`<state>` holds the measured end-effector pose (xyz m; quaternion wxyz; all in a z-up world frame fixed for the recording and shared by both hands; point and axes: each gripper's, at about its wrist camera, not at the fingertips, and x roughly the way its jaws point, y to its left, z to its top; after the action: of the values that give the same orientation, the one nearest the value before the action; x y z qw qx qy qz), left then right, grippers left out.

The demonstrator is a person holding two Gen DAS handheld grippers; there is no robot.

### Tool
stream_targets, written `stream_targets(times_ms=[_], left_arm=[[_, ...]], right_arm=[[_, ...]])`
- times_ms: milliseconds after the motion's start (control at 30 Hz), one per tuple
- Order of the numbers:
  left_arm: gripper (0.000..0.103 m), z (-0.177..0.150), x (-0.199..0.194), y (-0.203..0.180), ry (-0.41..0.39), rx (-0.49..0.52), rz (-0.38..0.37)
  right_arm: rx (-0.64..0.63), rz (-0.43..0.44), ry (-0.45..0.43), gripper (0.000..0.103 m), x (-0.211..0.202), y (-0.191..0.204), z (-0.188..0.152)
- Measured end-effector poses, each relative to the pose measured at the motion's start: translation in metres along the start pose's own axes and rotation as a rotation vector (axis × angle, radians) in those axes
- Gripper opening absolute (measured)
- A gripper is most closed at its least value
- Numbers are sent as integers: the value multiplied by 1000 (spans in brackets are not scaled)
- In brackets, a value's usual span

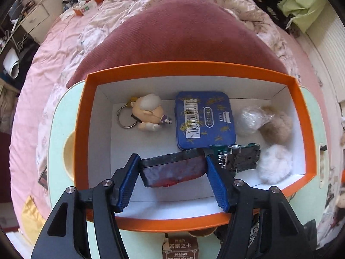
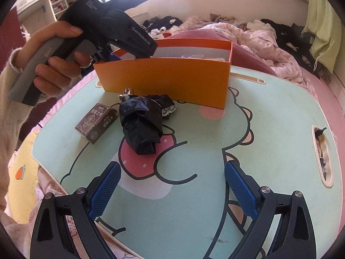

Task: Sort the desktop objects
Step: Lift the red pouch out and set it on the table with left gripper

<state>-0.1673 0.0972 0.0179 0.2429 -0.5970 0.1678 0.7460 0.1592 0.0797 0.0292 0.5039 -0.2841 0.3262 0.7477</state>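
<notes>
- Left claw (image 1: 172, 173) pinching a dark tin (image 1: 172, 170) between its blue pads (image 1: 127, 185), tin tilted, red smudge on its near face.
- Held inside the orange box (image 1: 189, 69), over the near part of the white floor; touching the floor or not, cannot tell.
- Just behind the tin: blue tin (image 1: 204, 119) lying flat, barcode sticker up.
- Left of that, well apart from the claw: doll keyring (image 1: 146, 113) on its side, metal ring toward the left wall.
- Right of the right pad, close beside it: green toy car (image 1: 239, 156), part hidden behind the pad.
- Farther right, against the right wall: white pompom (image 1: 275, 165), tan pompom (image 1: 277, 127), and a clear wrapped ball (image 1: 251, 119) touching the tan one.
- Box walls close around the claw on the near side and left.
- Box standing on a mint cartoon tabletop (image 2: 269, 112), itself on a bed with pink bedding (image 1: 54, 49) and a dark red cushion (image 1: 179, 34) behind the box.
- Right claw (image 2: 172, 191) spread wide, gripping nothing, low over the tabletop's near part.
- Ahead of it, well apart: black bag (image 2: 142, 125), crumpled, with a lace-edged bit at its far side, just in front of the box.
- Left of the bag, just beside it: brown card box (image 2: 97, 123), lying flat.
- Small metal cap (image 2: 127, 91) between bag and box wall.
- Left hand (image 2: 56, 62) around the left tool's handle, nose dipping over the box's rim.
</notes>
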Motion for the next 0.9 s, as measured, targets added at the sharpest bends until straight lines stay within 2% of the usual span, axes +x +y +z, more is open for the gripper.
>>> stream_targets(times_ms=[67,133,300,367,400,500,567,633,733,833,900], left_arm=[[62,-1,-6,7,-17,-19,-73],[62,-2,-21,14,-69,-37,-128],[62,-29,-97,39,-269,-57,-231],[62,-52,-122,50,-346,-64,-226],[62,-68,-130,56,-385,-80,-199],[62,-112,-116,66,-400,-124,-111],[62,-135,-89,72,-370,-169,-141],[62,-142,-70,77,-348,-189,-178],[63,-144,-51,69,-339,-177,-180],[63,-151,-49,60,-380,-173,-161],[63,-159,-58,58,-444,-154,-168]], right_arm=[[4,-4,-1,97,0,-1,0],[10,-4,-3,97,-1,-2,0],[15,-16,-2,97,-1,-1,0],[16,-19,-2,97,-1,0,0],[18,-20,-3,97,-1,0,0],[18,-23,-2,97,-1,0,0],[18,-31,0,97,0,1,-1],[15,-41,4,97,0,2,0],[16,-63,7,97,1,4,0],[14,-72,8,97,1,4,0],[16,-75,7,97,1,5,0]])
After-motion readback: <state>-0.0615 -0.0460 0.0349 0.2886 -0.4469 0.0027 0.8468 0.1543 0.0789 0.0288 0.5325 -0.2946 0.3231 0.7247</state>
